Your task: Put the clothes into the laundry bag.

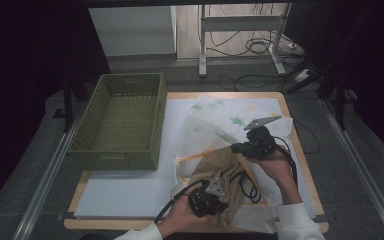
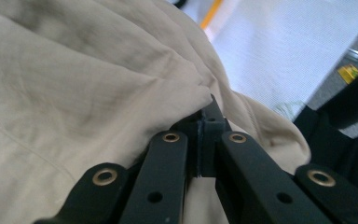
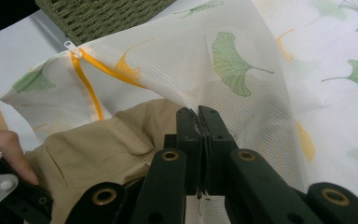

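A white mesh bag (image 1: 220,122) printed with green and orange leaves lies on the right half of the table, its orange zip (image 3: 86,79) open. Partly inside its mouth sits a crumpled beige garment (image 1: 227,175). My right gripper (image 1: 234,147) is shut on the bag's upper edge (image 3: 196,114) and lifts it like a flap over the garment (image 3: 112,140). Near the table's front edge, my left gripper (image 1: 219,192) is shut on a fold of the beige garment (image 2: 98,84), pinched at the tips (image 2: 208,105).
An empty green woven basket (image 1: 120,120) stands at the back left on a white mat (image 1: 125,192) that covers the wooden table (image 1: 80,186). The basket's corner (image 3: 102,14) lies just beyond the bag. Cables and table legs stand on the floor behind.
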Motion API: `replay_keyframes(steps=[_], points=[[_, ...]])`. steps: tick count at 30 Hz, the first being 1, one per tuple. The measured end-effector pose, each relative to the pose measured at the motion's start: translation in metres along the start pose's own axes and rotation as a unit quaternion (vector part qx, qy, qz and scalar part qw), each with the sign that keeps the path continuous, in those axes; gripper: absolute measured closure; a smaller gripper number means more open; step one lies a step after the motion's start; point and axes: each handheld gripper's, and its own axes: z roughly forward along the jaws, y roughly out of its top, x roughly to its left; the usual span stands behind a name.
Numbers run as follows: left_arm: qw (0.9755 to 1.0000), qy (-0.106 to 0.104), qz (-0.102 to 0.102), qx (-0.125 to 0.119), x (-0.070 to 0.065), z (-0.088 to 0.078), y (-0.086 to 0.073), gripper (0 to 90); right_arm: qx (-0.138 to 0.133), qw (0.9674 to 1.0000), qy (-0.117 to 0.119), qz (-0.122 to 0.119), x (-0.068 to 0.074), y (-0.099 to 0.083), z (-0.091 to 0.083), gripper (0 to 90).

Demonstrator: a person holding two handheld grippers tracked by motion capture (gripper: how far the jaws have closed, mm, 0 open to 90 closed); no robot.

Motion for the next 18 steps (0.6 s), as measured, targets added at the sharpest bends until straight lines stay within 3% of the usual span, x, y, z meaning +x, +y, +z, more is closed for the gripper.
replay_keyframes(steps=[16, 17, 18], points=[[0.9994, 0.032, -0.011, -0.004, 0.012, 0.007, 0.016, 90.0, 0.001, 1.0, 0.001, 0.001, 0.0, 0.0, 0.001, 86.2], [0.999, 0.034, -0.024, -0.015, 0.011, 0.009, 0.017, 90.0, 0.001, 1.0, 0.001, 0.001, 0.0, 0.0, 0.001, 86.2], [0.999, 0.036, -0.023, -0.016, 0.012, 0.009, 0.018, 90.0, 0.001, 1.0, 0.001, 0.001, 0.0, 0.0, 0.001, 86.2]])
